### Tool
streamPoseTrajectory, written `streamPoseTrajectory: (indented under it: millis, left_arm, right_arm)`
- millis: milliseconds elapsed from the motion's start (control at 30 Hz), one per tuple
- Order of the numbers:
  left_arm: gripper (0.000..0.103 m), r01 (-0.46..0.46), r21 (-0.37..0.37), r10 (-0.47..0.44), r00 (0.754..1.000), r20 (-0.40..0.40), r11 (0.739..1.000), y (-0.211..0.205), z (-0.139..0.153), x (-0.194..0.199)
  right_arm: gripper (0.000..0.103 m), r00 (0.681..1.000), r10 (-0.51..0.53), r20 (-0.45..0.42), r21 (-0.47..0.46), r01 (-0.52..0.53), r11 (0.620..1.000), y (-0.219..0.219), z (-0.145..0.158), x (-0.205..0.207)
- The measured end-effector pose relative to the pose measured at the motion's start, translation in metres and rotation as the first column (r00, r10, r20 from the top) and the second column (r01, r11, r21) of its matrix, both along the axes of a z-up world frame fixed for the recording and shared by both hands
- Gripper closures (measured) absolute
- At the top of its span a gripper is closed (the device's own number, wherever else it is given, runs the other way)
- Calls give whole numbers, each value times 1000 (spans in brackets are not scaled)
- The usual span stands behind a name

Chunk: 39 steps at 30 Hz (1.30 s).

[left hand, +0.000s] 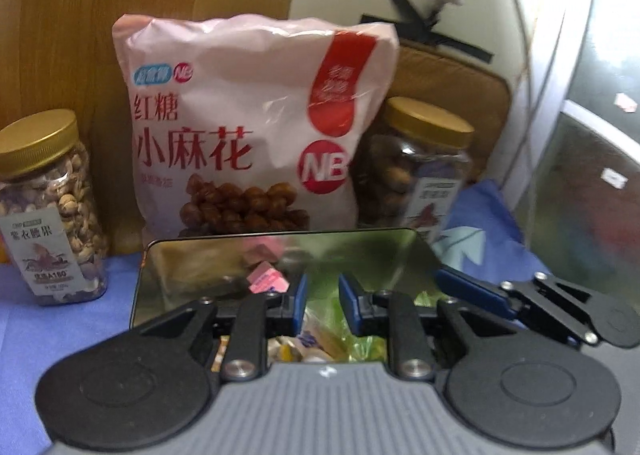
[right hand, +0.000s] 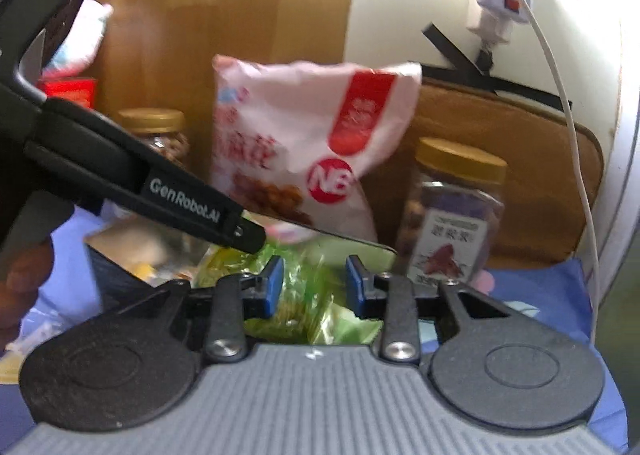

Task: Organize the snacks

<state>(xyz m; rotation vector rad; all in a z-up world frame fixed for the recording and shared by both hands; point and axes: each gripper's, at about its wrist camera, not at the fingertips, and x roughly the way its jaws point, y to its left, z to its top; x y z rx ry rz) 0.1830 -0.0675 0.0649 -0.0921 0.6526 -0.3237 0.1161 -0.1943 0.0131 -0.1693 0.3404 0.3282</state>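
1. The main thing here is the metal tin (left hand: 420, 251), open, with a shiny inner wall that mirrors its contents. It sits on the blue cloth (left hand: 60, 331) that covers the bench, right in front of both cameras. Inside is a jumble of small wrapped snacks: a pink wrapped candy (left hand: 267, 282) near the back wall and crinkly green packets (right hand: 304, 295) toward the right side.

2. Handling guess: those green packets look like thin film, so light, soft and a bit slippery. I'd pinch one across its flat middle or by a sealed edge rather than squeeze it hard, since whatever's inside could crush. The pink candy is tiny and blocky, so it should take a pinch on two opposite faces.

3. Left tongs (left hand: 322, 303) hang over the tin with a narrow gap between the blue pads, nothing caught in between as far as I can see, so released.

4. Right tongs (right hand: 314, 285) sit just above the green packets, jaws apart, also gripping nothing. Both pairs crowd the same tin, so they could bump.

5. Behind the tin stands a big pink bag of brown sugar mahua (left hand: 248, 127), leaning against the wooden panel (left hand: 120, 15). It's puffy and soft, best grabbed by the top seam.

6. Flanking it are the left nut jar (left hand: 52, 211) and the right nut jar (left hand: 420, 171), both clear plastic with gold lids. They're rigid, probably heavier, and smooth-sided, so grip below the lid.
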Motion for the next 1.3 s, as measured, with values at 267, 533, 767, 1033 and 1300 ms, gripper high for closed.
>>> streamPoseTrajectory:
  millis: [267, 533, 767, 1033, 1300]
  left_arm:
    - [83, 8, 15, -8, 1000, 30, 1000, 3, 1, -23]
    - [77, 101, -13, -100, 991, 89, 995, -4, 16, -85]
    - [75, 277, -48, -279, 959, -41, 960, -10, -17, -141]
    - [68, 441, -61, -445, 891, -85, 895, 2, -40, -202]
    - [73, 402, 39, -397, 912, -105, 915, -10, -61, -211]
  right_arm:
    - [65, 999, -29, -34, 73, 31, 997, -20, 0, 1]
    - [65, 999, -40, -30, 133, 44, 990, -57, 22, -34]
    - [64, 991, -47, -126, 197, 71, 978, -101, 8, -99]
    - [43, 958, 174, -227, 138, -145, 980, -108, -16, -208]
    - [57, 940, 168, -296, 12, -172, 985, -51, -44, -192]
